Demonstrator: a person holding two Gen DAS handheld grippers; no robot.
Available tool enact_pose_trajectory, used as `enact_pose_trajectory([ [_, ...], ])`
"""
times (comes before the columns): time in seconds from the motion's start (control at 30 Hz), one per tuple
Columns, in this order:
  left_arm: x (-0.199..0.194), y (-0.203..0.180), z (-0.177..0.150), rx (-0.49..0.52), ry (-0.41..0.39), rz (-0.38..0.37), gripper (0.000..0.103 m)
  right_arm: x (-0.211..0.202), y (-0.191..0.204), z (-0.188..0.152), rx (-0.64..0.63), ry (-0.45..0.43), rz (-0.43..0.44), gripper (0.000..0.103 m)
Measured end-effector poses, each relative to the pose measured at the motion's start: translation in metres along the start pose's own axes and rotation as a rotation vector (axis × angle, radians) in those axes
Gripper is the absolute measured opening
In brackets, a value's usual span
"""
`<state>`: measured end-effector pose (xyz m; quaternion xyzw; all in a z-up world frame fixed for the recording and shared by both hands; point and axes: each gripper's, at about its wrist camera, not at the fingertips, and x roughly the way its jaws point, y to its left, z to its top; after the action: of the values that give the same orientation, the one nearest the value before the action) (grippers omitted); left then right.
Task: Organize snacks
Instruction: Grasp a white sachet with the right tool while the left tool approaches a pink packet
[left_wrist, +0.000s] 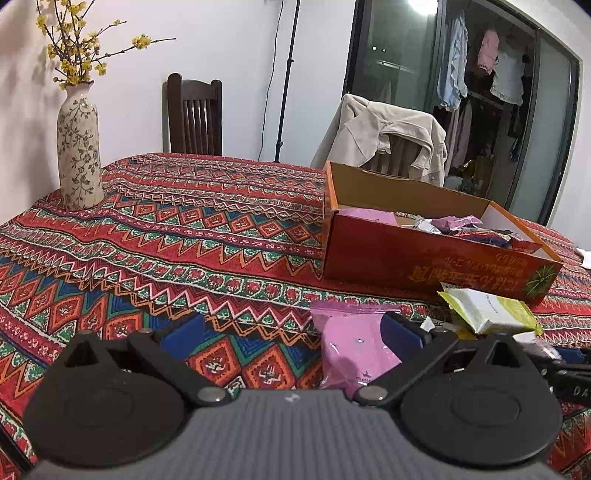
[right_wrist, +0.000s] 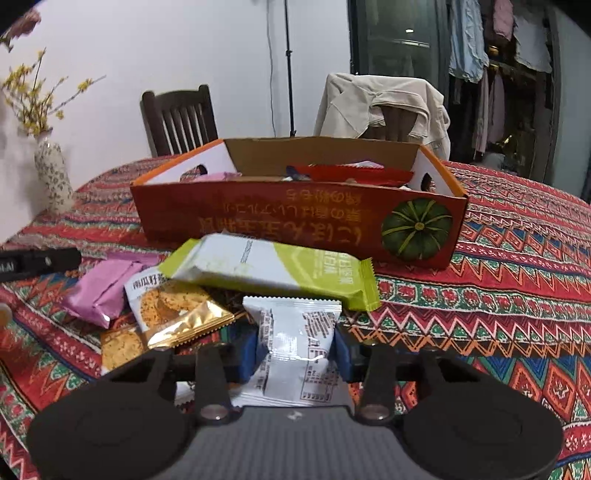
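Red box (right_wrist: 295, 218): open cardboard tray on the patterned cloth (right_wrist: 509, 280), pumpkin print on its near wall, printed text upside down; several packets lie inside, among them a red one (right_wrist: 354, 173) and pink ones.
Cloth: red, blue and green zigzag weave, covers the whole table.
Right gripper (right_wrist: 297, 350): clenched on a white packet (right_wrist: 299, 347); both blue pads press its sides and the foil creases between them. No earlier view to compare.
White packet: upright in the grip, printed back facing the camera, near edge of the table, in front of the box and outside it.
Green packet (right_wrist: 280, 273): lies flat just beyond the white packet, its far edge close to or touching the box wall; cannot tell which.
Gold packet (right_wrist: 173, 306): left of the white packet, partly under the green one, resting on another biscuit packet.
Pink packet (right_wrist: 103, 291): left of the gold one, flat on the cloth.
Left gripper (left_wrist: 291, 332): released, jaws wide apart; in its own view the pink packet (left_wrist: 354, 350) lies beside the right pad (left_wrist: 400, 328), whether touching cannot be told; nothing is pressed between the pads.
Box, left view (left_wrist: 424, 251): ahead and to the right, green packet (left_wrist: 487, 310) in front of its near corner.
Vase (left_wrist: 78, 147): floral ceramic with yellow blossom twigs, far left corner of the table, well apart from the box.
Chairs: dark wooden one (left_wrist: 194, 118) behind the table; a second with a beige jacket (left_wrist: 388, 136) draped over it, behind the box.
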<state>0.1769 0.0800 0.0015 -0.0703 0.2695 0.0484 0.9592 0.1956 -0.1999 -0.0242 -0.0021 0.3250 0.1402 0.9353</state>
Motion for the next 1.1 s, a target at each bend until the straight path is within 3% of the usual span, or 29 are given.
enact_pose_trajectory([
  [0.33, 0.002, -0.007, 0.004, 0.029, 0.028, 0.036, 0.103, -0.020, -0.016, 0.002, 0.073, -0.142, -0.055, 0.040],
  [0.63, 0.006, -0.031, 0.022, 0.069, 0.051, 0.042, 0.103, -0.027, -0.021, 0.002, 0.088, -0.172, -0.067, 0.040],
  [0.9, 0.027, -0.048, 0.027, 0.102, 0.122, 0.039, 0.103, -0.029, -0.022, 0.001, 0.101, -0.174, -0.070, 0.040],
  [1.1, 0.042, -0.050, 0.018, 0.113, 0.178, 0.081, 0.103, -0.027, -0.021, 0.001, 0.100, -0.170, -0.068, 0.040],
])
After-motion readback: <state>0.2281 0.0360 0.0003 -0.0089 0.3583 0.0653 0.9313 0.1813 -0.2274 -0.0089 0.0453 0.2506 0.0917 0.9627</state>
